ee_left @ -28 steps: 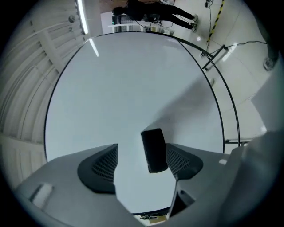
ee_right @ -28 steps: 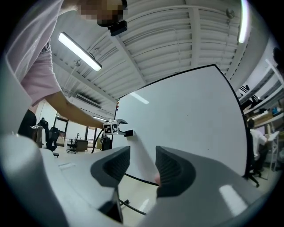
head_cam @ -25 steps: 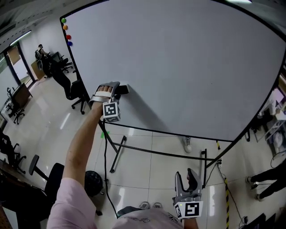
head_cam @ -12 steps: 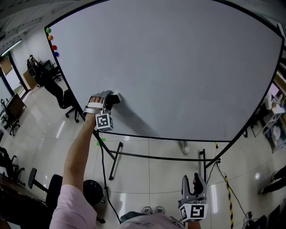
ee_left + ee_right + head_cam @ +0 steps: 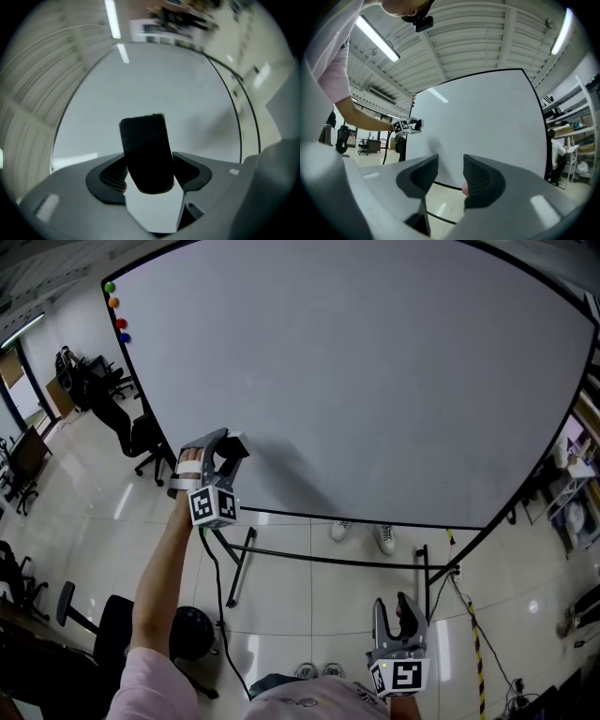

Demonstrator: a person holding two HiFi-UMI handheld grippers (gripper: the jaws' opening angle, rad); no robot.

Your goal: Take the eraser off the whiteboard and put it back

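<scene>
Clamping the black eraser [image 5: 145, 150] in the left gripper [image 5: 230, 448], jaws just closed onto it, at the whiteboard [image 5: 375, 381]'s lower left; holding the right gripper [image 5: 392, 607] empty, jaws parted, bottom centre.

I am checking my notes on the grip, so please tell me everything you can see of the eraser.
The eraser is a black block with a finely ribbed surface and rounded corners. It stands slightly tilted between the jaws of the left gripper, which have just been closing and press on both its sides. Its far end points toward the whiteboard; whether it touches the board cannot be told.
</scene>
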